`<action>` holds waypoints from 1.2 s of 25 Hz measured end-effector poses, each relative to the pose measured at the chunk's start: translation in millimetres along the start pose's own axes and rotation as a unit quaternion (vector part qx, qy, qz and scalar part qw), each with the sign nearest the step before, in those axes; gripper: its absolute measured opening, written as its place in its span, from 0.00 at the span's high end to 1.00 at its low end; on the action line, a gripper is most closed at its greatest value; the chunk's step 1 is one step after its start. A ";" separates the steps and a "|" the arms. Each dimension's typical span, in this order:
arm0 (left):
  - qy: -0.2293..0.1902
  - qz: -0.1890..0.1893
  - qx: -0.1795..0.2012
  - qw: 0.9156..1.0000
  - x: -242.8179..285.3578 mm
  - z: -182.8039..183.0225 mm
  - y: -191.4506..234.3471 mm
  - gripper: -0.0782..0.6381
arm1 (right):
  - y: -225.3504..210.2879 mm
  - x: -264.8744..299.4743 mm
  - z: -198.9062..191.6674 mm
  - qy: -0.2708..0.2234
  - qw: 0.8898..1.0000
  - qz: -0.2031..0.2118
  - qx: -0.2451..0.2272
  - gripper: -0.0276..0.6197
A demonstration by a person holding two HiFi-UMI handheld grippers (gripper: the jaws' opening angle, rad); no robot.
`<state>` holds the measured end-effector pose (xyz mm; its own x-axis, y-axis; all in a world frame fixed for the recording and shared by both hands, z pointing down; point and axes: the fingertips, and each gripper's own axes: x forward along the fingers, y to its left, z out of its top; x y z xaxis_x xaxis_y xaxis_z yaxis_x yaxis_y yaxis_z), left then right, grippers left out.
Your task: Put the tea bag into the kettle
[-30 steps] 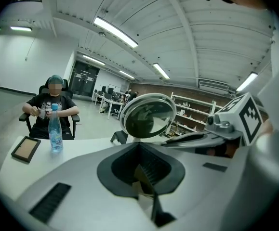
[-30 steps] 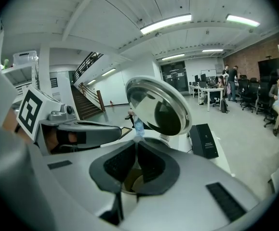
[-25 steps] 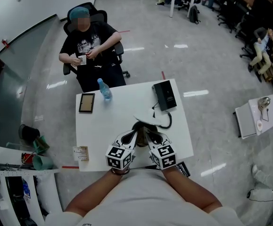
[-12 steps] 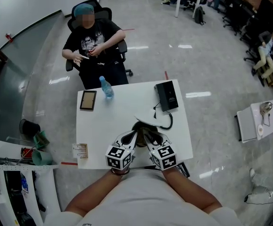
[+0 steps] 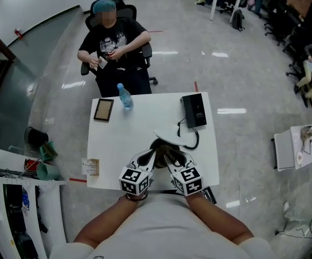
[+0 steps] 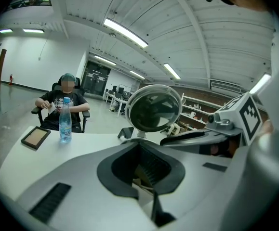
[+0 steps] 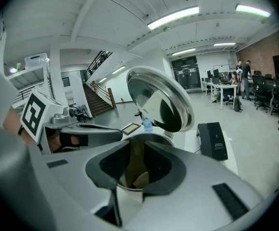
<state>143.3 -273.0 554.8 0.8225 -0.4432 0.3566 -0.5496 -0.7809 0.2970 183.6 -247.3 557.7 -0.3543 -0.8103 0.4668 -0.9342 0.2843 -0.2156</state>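
The steel kettle (image 5: pixel 163 144) stands near the table's front edge with its lid (image 5: pixel 173 136) tipped up. Both grippers meet over its mouth. My right gripper (image 7: pixel 137 170) hangs above the kettle's rim (image 7: pixel 153 137), its jaws opening, and a tan tea bag (image 7: pixel 138 177) sits loose between them inside the mouth. The left gripper (image 6: pixel 141 176) is beside it, with a small tan paper scrap (image 6: pixel 139 182) pinched low between its pads. The mirrored lid (image 6: pixel 153 107) rises just beyond. In the head view the left gripper (image 5: pixel 153 152) and right gripper (image 5: pixel 168 152) nearly touch.
On the white table (image 5: pixel 112 144) are a black kettle base (image 5: pixel 194 110) with its cord, a water bottle (image 5: pixel 124 96), a framed tablet (image 5: pixel 103 110) and a small box (image 5: pixel 90 167) at the front left corner. A seated person (image 5: pixel 114 42) faces the far edge.
The head view has shifted, so the table and the seated person sit lower and further right in the frame. Both grippers stay over the kettle.
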 end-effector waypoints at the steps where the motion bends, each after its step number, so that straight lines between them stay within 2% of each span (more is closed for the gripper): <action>1: 0.000 0.003 -0.002 1.000 -1.7 -0.8 -0.3 0.88 | 1.4 -0.7 0.9 -0.001 1.000 0.005 -0.002 0.82; 4: -0.004 0.014 -0.005 1.000 -6.1 0.4 1.1 0.88 | 5.2 -2.7 6.5 -0.012 1.000 0.016 -0.011 0.82; 7: -0.012 0.019 -0.002 1.000 -10.6 2.5 -0.9 0.88 | 9.4 -5.8 11.3 -0.023 0.999 0.022 -0.020 0.88; 9: -0.015 0.015 0.001 1.000 -11.6 4.0 -3.6 0.88 | 12.5 -7.7 15.8 -0.033 0.999 0.029 -0.023 0.94; 13: -0.027 0.000 0.009 1.000 -21.3 17.8 -7.3 0.88 | 25.1 -13.8 30.8 -0.053 0.997 0.035 -0.044 0.94; 16: -0.046 -0.012 0.027 0.999 -40.7 37.2 -9.6 0.88 | 39.2 -21.5 44.6 -0.068 0.995 0.027 -0.061 0.94; 21: -0.068 -0.025 0.044 0.996 -77.9 54.4 -6.9 0.88 | 69.6 -31.4 64.9 -0.108 0.993 0.008 -0.051 0.94; 30: -0.075 -0.053 0.054 0.994 -148.8 42.9 4.2 0.88 | 144.4 -38.9 60.1 -0.135 0.990 -0.011 -0.045 0.94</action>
<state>24.9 -229.3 465.0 0.8923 -0.4095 0.1901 -0.4457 -0.8661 0.2265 65.0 -205.5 456.9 -0.3217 -0.9206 0.2211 -0.9455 0.3001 -0.1261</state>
